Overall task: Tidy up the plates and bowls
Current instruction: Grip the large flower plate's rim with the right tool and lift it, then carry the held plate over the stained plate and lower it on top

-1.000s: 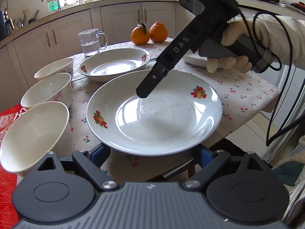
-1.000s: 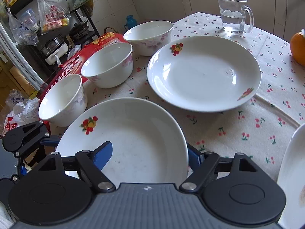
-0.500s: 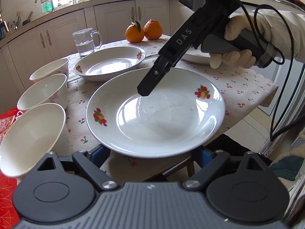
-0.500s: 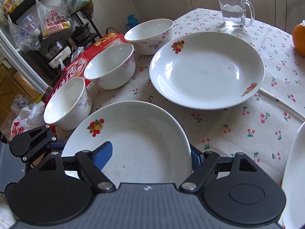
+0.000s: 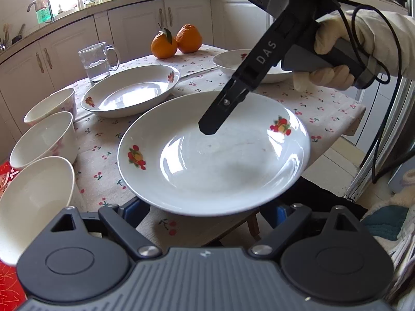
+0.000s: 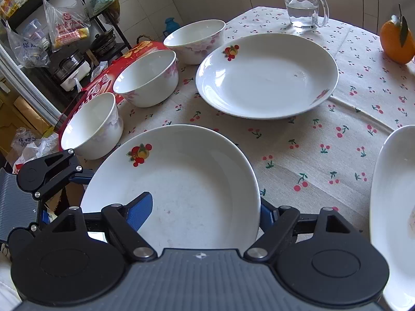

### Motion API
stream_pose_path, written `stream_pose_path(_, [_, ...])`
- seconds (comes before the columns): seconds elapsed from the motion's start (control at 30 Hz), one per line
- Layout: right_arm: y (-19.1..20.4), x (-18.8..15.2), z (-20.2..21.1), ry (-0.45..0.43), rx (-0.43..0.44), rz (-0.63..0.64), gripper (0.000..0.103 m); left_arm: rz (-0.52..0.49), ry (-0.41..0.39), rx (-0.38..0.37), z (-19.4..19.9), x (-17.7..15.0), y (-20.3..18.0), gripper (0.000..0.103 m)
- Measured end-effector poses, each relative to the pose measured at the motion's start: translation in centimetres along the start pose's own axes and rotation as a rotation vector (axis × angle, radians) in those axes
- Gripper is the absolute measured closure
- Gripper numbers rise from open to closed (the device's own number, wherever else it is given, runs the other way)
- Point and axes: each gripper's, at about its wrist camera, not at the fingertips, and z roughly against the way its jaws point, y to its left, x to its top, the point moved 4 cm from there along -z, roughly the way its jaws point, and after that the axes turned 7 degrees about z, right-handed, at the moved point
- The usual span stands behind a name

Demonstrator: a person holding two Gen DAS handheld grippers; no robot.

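Note:
A white plate with fruit prints (image 5: pixel 220 171) (image 6: pixel 181 181) lies at the table's near edge and overhangs it. My left gripper (image 5: pixel 205 210) (image 6: pixel 49 173) sits low at its rim, jaws closing, both blue fingers (image 5: pixel 135 208) tucked under the plate; no pad visibly presses on it. My right gripper (image 6: pixel 202 207) (image 5: pixel 210 127) straddles the rim, open: one finger (image 6: pixel 140 207) over the inside, the other beyond the edge. Two more plates (image 6: pixel 267 75) (image 6: pixel 389 207) and three white bowls (image 6: pixel 90 124) (image 6: pixel 147 77) (image 6: pixel 194 39) stand on the cherry-print cloth.
A glass mug of water (image 5: pixel 96 62) and two oranges (image 5: pixel 176 41) stand at the table's far side. A red round tin (image 6: pixel 103 85) lies beside the bowls. A gloved hand (image 5: pixel 329 59) holds the right gripper. Shelves with bags stand past the tin; cabinets line the back.
The right gripper has drawn back a little, so the dishes sit higher in its view. The left view has rolled slightly. The near plate stays over the left fingers.

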Motion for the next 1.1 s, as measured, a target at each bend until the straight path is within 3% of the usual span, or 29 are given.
stream_pose_path(0.67, [-2.7,0.3,5.2,-0.076,-0.056,-0.001,0.017,-0.064,-0.002,-0.036,-1.4,5.3,-1.5,0.013])
stream_pose_path(1.1, [-8.4,-0.5,9.9,-0.136,-0.155,-0.053,0.017,-0.118,-0.008,-0.113,-5.4,11.3,-4.0,0.013])
